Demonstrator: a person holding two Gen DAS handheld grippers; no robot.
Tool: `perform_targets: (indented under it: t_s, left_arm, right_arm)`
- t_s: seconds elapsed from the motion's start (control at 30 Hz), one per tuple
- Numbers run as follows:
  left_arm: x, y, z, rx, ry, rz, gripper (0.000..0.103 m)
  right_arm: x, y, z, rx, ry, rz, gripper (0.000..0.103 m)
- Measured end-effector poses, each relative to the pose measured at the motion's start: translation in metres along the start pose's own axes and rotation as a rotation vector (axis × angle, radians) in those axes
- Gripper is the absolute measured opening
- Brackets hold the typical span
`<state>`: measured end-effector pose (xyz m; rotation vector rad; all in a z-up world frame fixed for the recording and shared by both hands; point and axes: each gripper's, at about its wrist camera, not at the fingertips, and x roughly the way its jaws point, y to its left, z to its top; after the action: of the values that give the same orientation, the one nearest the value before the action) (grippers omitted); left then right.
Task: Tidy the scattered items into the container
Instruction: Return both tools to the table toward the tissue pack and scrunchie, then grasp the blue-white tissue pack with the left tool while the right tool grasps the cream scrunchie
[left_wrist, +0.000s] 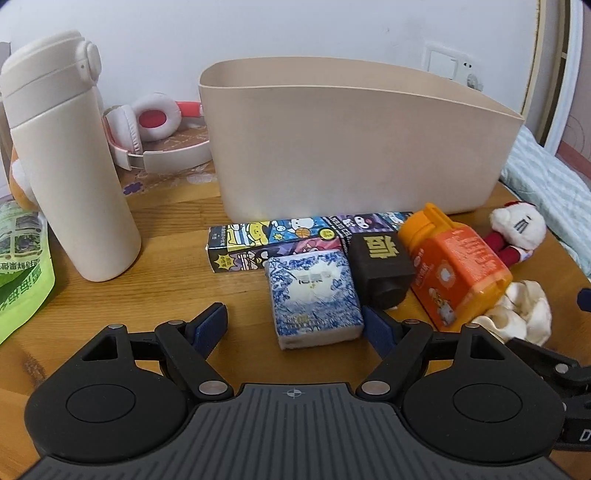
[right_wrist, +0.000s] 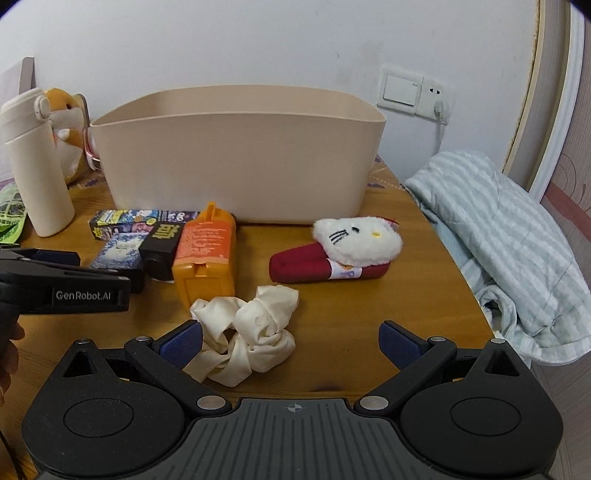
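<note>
A beige bin (right_wrist: 236, 166) stands at twelve o'clock on the table (right_wrist: 351, 314), its inside hidden from both views. Scattered before it, largest first: a rigid orange bottle (right_wrist: 205, 254), likely smooth and best gripped across its flat sides; a soft plush cat (right_wrist: 343, 247), light and easily squeezed at the body; a tissue pack (left_wrist: 314, 297), light and yielding; a limp white scrunchie (right_wrist: 247, 336). The left gripper (left_wrist: 295, 325) gapes wide with the pack between its fingers, holding nothing; the right gripper (right_wrist: 291, 345) hangs wide open and empty over the scrunchie.
</note>
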<state>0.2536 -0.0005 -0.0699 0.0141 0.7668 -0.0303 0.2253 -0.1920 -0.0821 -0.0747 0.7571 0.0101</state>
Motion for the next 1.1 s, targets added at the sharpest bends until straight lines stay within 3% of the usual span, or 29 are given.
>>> perform_targets:
  t_s: [0.5,0.63,0.8,0.87,0.9,0.97,1.1]
  left_arm:
    - [0.013,0.01,0.009,-0.001,-0.033,0.033,0.081]
    - [0.012,0.01,0.008,0.004,-0.038,0.016,0.074]
    - [0.009,0.007,0.008,0.024,-0.043,-0.007,0.056]
    - [0.007,0.005,0.007,0.029,-0.047,-0.01,0.051]
    - [0.006,0.005,0.006,0.029,-0.049,-0.01,0.049]
    - [0.005,0.004,0.006,0.03,-0.048,-0.01,0.048]
    - [0.0,0.004,0.003,0.009,-0.05,0.0,0.047]
  right_arm:
    - [0.015,0.0,-0.001,-0.004,0.012,0.001,0.1]
    - [0.019,0.0,-0.001,0.004,0.021,0.03,0.086]
    - [0.02,-0.004,-0.003,0.024,0.022,0.085,0.073]
    - [0.018,-0.004,-0.003,0.016,0.013,0.107,0.056]
    - [0.018,-0.004,-0.004,0.013,0.011,0.114,0.053]
    - [0.017,-0.003,-0.003,0.005,0.006,0.13,0.035]
    - [0.014,-0.001,-0.003,-0.011,0.009,0.142,0.021]
